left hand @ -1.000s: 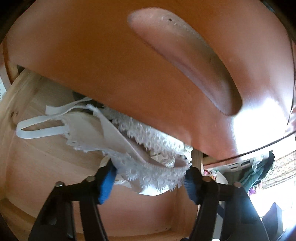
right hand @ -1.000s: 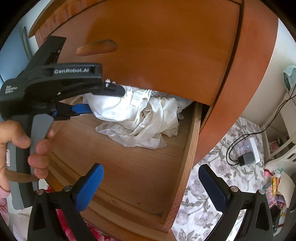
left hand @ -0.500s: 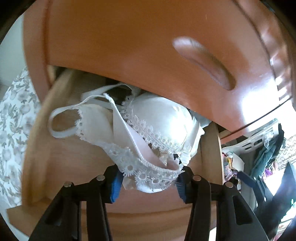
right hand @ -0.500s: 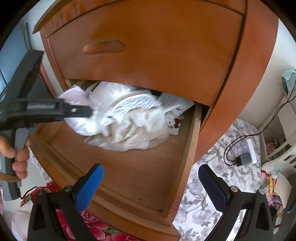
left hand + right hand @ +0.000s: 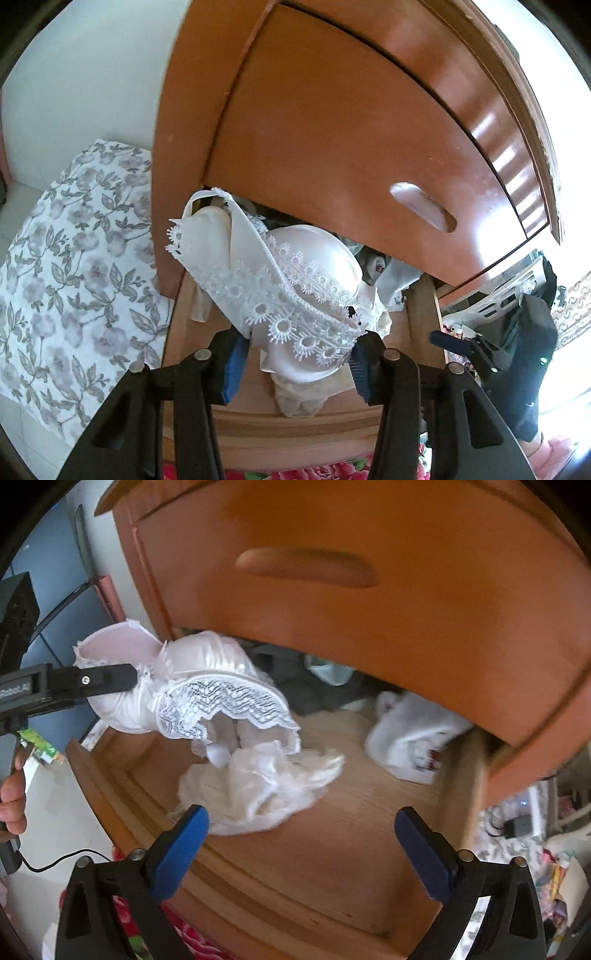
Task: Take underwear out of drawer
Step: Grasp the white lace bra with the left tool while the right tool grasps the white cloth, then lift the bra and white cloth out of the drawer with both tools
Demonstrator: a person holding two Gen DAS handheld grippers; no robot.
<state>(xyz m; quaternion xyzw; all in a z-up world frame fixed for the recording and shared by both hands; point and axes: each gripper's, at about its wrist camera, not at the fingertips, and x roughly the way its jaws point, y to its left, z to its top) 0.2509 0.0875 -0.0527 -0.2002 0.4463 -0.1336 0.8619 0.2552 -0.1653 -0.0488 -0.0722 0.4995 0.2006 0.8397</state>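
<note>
White lace-trimmed bra (image 5: 295, 291), orange-brown drawer (image 5: 332, 834), grey floral floor covering (image 5: 74, 266), perhaps a rug.

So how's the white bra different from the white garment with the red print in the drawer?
The bra hangs in the air, clamped in the left gripper; the printed garment lies crumpled on the drawer floor, untouched. The bra has lace trim; the printed garment shows none, only small red marks. Both are white.

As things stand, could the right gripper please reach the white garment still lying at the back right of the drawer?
Probably yes: the right gripper is open and empty, and bare drawer floor leads to the white garment.
</note>
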